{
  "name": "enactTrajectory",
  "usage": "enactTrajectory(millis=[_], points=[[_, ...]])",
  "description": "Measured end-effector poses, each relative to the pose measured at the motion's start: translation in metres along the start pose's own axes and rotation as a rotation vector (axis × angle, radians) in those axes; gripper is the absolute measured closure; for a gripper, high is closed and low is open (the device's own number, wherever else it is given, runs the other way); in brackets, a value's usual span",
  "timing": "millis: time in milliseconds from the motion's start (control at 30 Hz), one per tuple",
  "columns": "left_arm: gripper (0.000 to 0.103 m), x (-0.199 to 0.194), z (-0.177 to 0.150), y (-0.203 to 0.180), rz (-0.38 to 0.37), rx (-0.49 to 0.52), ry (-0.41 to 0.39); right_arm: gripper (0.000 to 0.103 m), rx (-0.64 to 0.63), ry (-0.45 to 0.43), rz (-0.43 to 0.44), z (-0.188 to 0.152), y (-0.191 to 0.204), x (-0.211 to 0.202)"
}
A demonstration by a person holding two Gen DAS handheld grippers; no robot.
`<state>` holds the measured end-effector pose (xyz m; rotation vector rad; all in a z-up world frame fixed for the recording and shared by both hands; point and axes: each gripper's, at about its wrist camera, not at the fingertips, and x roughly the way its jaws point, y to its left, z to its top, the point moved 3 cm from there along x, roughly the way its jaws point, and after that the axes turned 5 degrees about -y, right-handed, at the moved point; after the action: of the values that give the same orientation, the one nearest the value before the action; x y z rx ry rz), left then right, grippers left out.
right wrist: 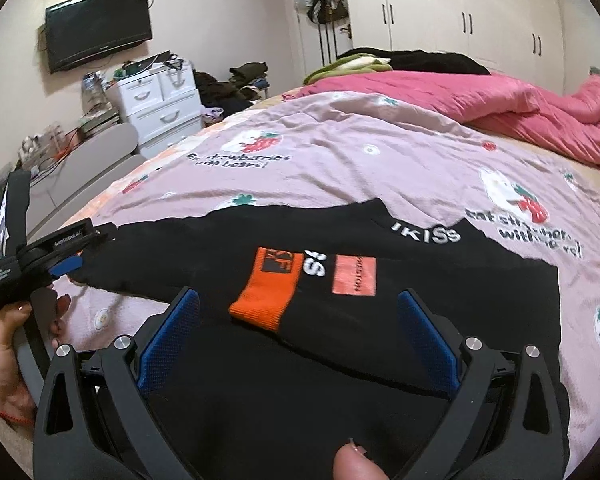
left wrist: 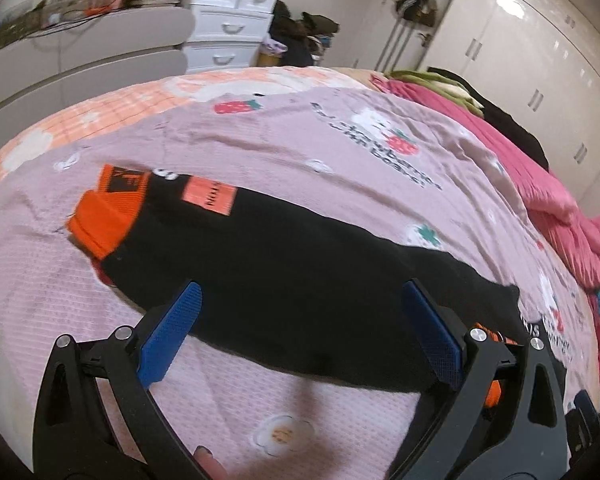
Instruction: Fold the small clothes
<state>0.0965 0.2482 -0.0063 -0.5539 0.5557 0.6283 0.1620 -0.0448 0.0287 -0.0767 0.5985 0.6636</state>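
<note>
A black small sweatshirt with an orange cuff and a salmon patch lies flat on the lilac bedspread. My left gripper is open, its blue pads over the garment's near edge. In the right wrist view the same sweatshirt lies with a sleeve folded across it, orange cuff on top. My right gripper is open, low over the garment. The left gripper shows at the garment's left end.
A pink quilt and a pile of green and black clothes lie at the far side of the bed. A white drawer unit, a grey bench and white wardrobes stand beyond the bed.
</note>
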Motion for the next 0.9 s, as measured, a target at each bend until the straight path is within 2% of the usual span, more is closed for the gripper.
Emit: enactTrajectory(millis=[133, 333, 800, 900], points=[[0.009, -0.003, 0.006, 0.013, 0.074, -0.012, -0.038, 0.004, -0.015, 0.006, 0.008, 0.002, 0.009, 0.005], [0.009, 0.001, 0.01, 0.029, 0.085, -0.056, -0.024, 0.004, -0.017, 0.017, 0.034, 0.004, 0.023, 0.013], [0.009, 0.016, 0.017, 0.066, 0.166, -0.112, -0.007, 0.004, -0.039, 0.031, 0.123, 0.015, 0.07, 0.043], [0.009, 0.016, 0.019, 0.074, 0.158, -0.141, -0.008, 0.004, -0.06, 0.041, 0.136, 0.013, 0.081, 0.049]])
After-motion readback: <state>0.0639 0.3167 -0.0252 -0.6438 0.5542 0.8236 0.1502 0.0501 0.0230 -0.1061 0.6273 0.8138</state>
